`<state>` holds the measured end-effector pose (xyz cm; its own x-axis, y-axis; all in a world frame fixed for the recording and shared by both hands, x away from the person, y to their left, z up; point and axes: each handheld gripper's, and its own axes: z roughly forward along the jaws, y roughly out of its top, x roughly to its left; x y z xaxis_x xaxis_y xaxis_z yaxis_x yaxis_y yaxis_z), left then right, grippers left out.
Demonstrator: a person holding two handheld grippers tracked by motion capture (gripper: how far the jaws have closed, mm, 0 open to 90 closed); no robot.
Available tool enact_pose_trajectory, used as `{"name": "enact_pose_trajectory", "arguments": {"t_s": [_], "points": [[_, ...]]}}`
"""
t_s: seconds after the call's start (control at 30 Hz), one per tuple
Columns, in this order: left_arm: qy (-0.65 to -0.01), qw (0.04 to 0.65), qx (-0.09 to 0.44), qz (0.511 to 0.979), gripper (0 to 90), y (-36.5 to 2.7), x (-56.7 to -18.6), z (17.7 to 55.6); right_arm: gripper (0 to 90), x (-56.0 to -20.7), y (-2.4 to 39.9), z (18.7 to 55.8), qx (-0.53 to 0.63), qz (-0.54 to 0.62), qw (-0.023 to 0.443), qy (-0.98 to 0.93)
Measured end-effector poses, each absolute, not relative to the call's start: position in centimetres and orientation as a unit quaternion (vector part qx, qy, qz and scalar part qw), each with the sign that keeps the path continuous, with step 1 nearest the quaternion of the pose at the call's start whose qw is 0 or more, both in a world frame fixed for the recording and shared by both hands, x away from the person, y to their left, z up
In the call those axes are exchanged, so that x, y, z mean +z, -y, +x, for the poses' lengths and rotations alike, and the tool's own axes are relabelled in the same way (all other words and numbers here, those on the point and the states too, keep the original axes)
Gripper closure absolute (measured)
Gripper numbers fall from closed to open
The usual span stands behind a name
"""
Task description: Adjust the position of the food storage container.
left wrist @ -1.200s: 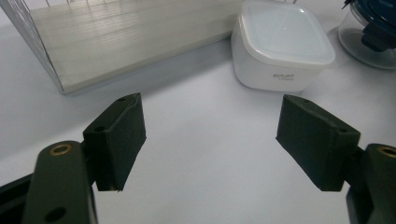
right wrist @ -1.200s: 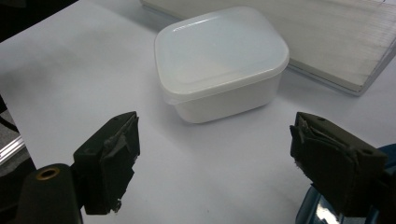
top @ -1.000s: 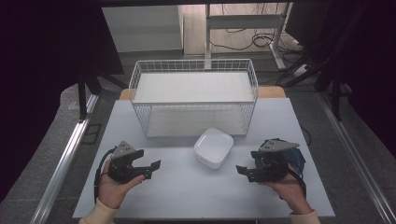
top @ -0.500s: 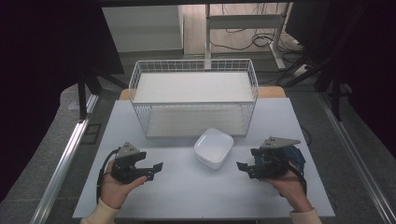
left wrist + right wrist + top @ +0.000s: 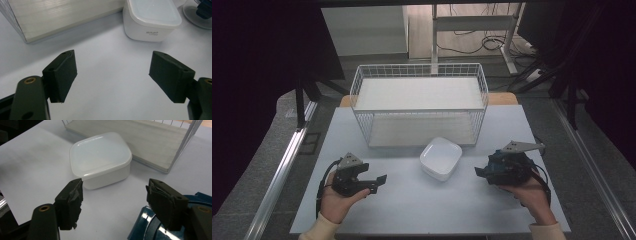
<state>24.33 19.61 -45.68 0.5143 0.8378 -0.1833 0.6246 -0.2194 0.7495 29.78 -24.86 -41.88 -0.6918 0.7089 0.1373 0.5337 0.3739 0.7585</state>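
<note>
Black pads of the right claw, which had just been closing, stood apart on nothing; the white lidded container sat ahead-left on the worktop, before the wire basket. Left claw gaped, empty, farther off.

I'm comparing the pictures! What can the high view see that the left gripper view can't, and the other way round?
High view alone: the whole white wire rack, both hands, the left gripper and the person's sleeves.

Left gripper view alone: small grey lettering on the side of the white lidded box, and its own open black jaws seen up close.

Both: the white box, the white table, the rack's lower shelf and part of the right gripper.
</note>
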Motion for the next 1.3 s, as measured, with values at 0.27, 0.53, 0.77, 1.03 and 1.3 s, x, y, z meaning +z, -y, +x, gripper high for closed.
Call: {"name": "enact_pose_trajectory", "arguments": {"t_s": [0.27, 0.53, 0.77, 1.03, 1.3], "points": [[-0.475, 0.404, 0.135, 0.77, 21.7, -19.7, -45.7, 24.4, 33.3, -41.0, 26.2, 30.8, 0.412, 0.391, 0.117, -0.815], [-0.477, 0.401, 0.136, 0.771, 21.2, -19.7, -45.8, 24.4, 36.1, -40.6, 27.4, 31.1, 0.413, 0.403, 0.128, -0.807], [-0.476, 0.399, 0.139, 0.771, 21.1, -19.7, -45.9, 24.4, 39.8, -40.2, 28.9, 31.2, 0.407, 0.423, 0.146, -0.796], [-0.476, 0.395, 0.139, 0.773, 21.1, -19.7, -46.0, 24.5, 44.3, -40.3, 31.1, 31.8, 0.408, 0.443, 0.141, -0.786], [-0.476, 0.391, 0.139, 0.775, 21.1, -19.8, -46.2, 24.6, 53.9, -40.6, 32.7, 32.1, 0.383, 0.463, 0.168, -0.782]]}}
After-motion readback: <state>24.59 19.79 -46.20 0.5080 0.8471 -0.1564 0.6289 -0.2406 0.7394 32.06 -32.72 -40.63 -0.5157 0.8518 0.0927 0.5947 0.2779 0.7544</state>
